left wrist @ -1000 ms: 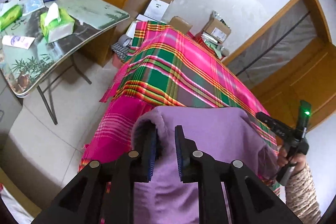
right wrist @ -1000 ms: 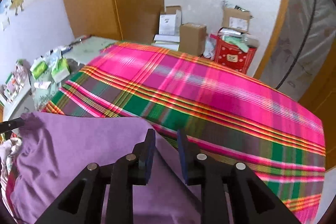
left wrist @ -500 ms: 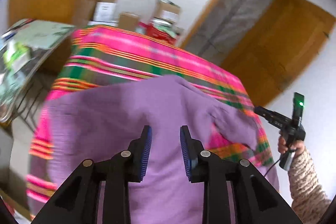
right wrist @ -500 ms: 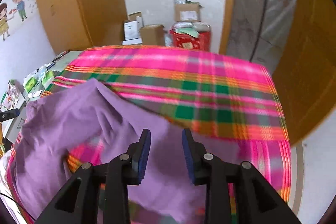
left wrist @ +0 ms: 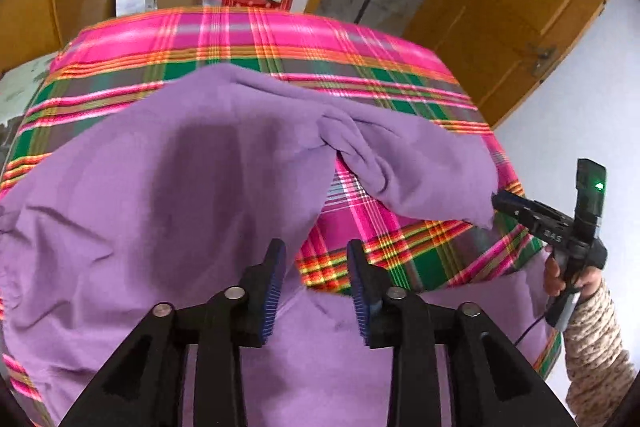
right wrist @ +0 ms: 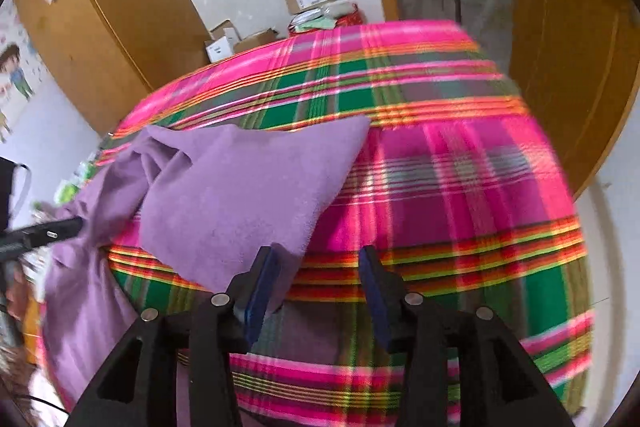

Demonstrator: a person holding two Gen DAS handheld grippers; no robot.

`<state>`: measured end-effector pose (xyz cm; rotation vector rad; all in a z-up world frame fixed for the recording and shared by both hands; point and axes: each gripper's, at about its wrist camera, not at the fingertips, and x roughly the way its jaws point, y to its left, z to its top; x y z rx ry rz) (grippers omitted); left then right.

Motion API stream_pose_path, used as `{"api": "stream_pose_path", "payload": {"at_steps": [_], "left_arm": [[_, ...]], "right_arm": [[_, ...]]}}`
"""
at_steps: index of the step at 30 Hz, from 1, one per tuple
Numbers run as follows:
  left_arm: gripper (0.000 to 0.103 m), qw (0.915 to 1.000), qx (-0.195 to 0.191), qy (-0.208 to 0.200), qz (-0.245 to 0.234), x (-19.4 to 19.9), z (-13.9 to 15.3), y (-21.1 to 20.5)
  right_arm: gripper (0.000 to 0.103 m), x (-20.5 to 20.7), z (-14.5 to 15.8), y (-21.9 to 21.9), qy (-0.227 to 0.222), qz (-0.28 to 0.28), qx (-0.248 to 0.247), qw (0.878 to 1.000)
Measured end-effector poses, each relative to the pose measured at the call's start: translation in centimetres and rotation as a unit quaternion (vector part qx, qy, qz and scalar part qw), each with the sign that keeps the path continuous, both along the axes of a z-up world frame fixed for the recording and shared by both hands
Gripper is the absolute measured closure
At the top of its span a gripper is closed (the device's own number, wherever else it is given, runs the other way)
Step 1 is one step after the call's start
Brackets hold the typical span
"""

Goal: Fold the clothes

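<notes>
Left gripper (left wrist: 316, 283) released, jaws standing apart over the near edge of the plaid-covered surface (left wrist: 260, 35), with only plaid showing between the pads and nothing pinched. Right gripper (right wrist: 316, 291) likewise released, jaws wide, its left pad just touching the end of the sleeve (left wrist: 420, 163) without clamping it. Purple garment (left wrist: 160, 187) spread over the near half of the surface: body toward the near left corner and rumpled, sleeve thrown out toward the right edge with a twist at the shoulder, a wedge of bare plaid between body and sleeve, and the lower part draped over the near edge. No crisp fold line visible anywhere, so judged as opened out but not laid flat. For good work at this stage: close each claw on the fabric edge alone, well clear of the plaid beneath, so as not to drag the cover along. Take a shallow bite near a corner or seam, since soft knit of this kind probably sags and slips from a bite taken mid-panel. Keep both claws level and equally tensioned while moving cloth. Undo the shoulder twist before pressing any crease. Lower fabric down flat to the surface instead of dropping it. Mind the overhang at the near edge, likely to pull the whole piece off.
</notes>
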<state>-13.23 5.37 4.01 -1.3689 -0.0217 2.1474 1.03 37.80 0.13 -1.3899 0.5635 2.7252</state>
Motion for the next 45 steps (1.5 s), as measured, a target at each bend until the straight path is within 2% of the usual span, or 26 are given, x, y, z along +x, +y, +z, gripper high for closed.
{"api": "stream_pose_path", "payload": {"at_steps": [5,6,7,9,13,17,21,25,28,30,31,36,40,43,45], "left_arm": [[0.068,0.9996,-0.025,-0.015,-0.005,-0.4,-1.6,2.1],[0.068,0.9994,-0.032,-0.011,-0.010,-0.3,-1.7,2.5],[0.068,0.9989,-0.045,-0.002,-0.016,-0.2,-1.8,2.9],[0.068,0.9972,-0.070,0.014,-0.019,-0.2,-2.1,3.5],[0.068,0.9942,-0.102,0.028,-0.016,-0.2,-2.7,4.3],[0.068,0.9843,-0.161,0.067,-0.028,0.2,-3.4,5.6],[0.068,0.9839,-0.160,0.078,-0.019,-0.2,-3.3,5.8],[0.068,0.9880,-0.137,0.070,-0.006,-0.7,-2.8,5.2],[0.068,0.9876,-0.126,0.093,-0.009,-0.1,-2.1,5.0],[0.068,0.9850,-0.123,0.121,-0.005,0.1,-1.6,5.0],[0.068,0.9831,-0.129,0.130,-0.004,0.1,-1.6,5.1],[0.068,0.9758,-0.175,0.124,-0.043,-0.1,-3.1,6.9],[0.068,0.9675,-0.199,0.146,-0.055,-0.1,-3.6,8.0],[0.068,0.9695,-0.196,0.140,-0.045,-0.8,-3.6,8.0],[0.073,0.9726,-0.185,0.134,-0.041,-1.2,-3.7,7.8]], "right_arm": [[0.059,-0.8,-0.3,0.1,0.012,0.007,-0.032,0.999],[0.062,-1.0,-0.3,0.1,0.013,0.009,-0.037,0.999],[0.073,-1.1,-0.3,0.1,0.015,0.010,-0.042,0.999],[0.086,-1.3,-0.2,0.0,0.019,0.012,-0.046,0.999],[0.096,-1.6,0.1,0.0,0.028,0.013,-0.040,0.999],[0.098,-1.5,1.1,0.2,0.049,0.006,-0.027,0.998],[0.098,-1.0,2.8,1.1,0.076,-0.010,-0.023,0.997],[0.098,-0.9,4.3,2.0,0.095,-0.025,-0.008,0.995],[0.098,-1.1,4.4,2.4,0.093,-0.031,0.000,0.995],[0.098,-1.3,4.3,2.4,0.094,-0.034,-0.001,0.995],[0.098,-1.4,4.3,2.4,0.095,-0.035,-0.003,0.995],[0.098,-1.9,4.4,2.5,0.099,-0.039,-0.006,0.994],[0.098,-2.4,5.2,2.4,0.109,-0.039,-0.005,0.993],[0.098,-2.7,5.9,2.3,0.116,-0.037,-0.002,0.993],[0.098,-2.8,6.5,2.0,0.124,-0.035,0.005,0.992]]}}
